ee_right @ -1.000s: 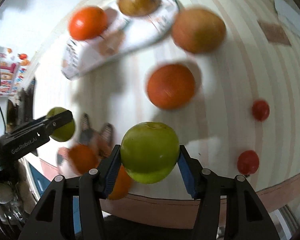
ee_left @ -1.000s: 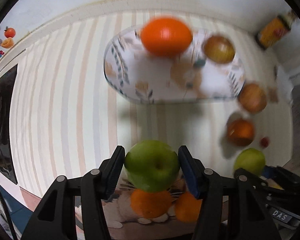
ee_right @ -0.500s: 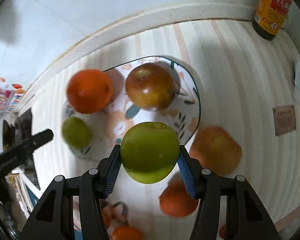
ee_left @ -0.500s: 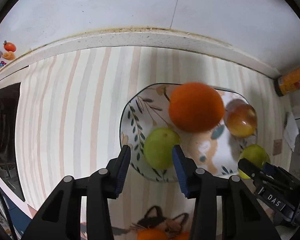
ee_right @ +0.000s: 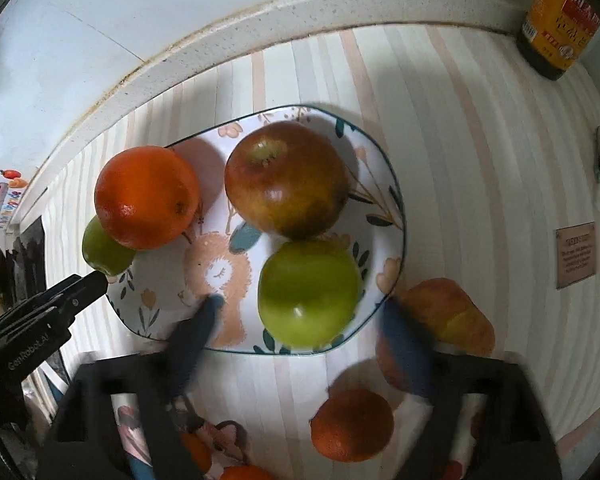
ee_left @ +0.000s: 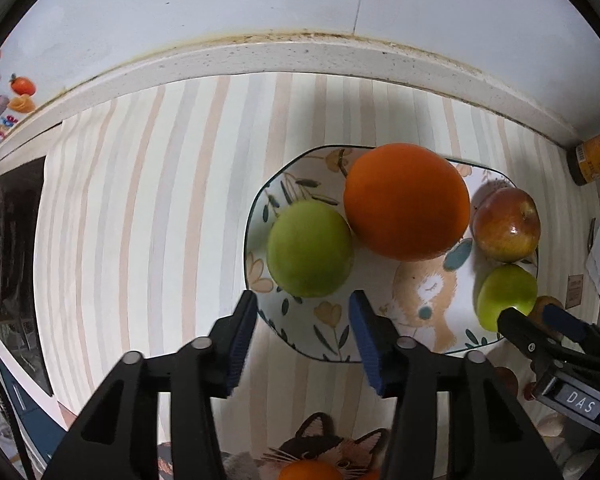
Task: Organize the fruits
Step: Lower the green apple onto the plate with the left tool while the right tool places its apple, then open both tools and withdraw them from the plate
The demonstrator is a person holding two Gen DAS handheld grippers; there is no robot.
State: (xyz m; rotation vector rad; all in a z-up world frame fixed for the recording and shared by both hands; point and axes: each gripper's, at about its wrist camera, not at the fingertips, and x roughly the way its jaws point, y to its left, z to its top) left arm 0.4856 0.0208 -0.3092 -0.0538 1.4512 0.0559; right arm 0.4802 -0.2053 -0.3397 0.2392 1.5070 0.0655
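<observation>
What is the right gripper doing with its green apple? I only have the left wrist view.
Observer: The right gripper is open. Its jaws have just been opening, and the green apple sits on the plate between them, with a gap on each side.
Operator: Is any fruit off the plate on that side?
Observer: Yes. An orange and a reddish apple lie on the striped cloth by the plate's near rim, mostly hidden from you behind that gripper.
</observation>
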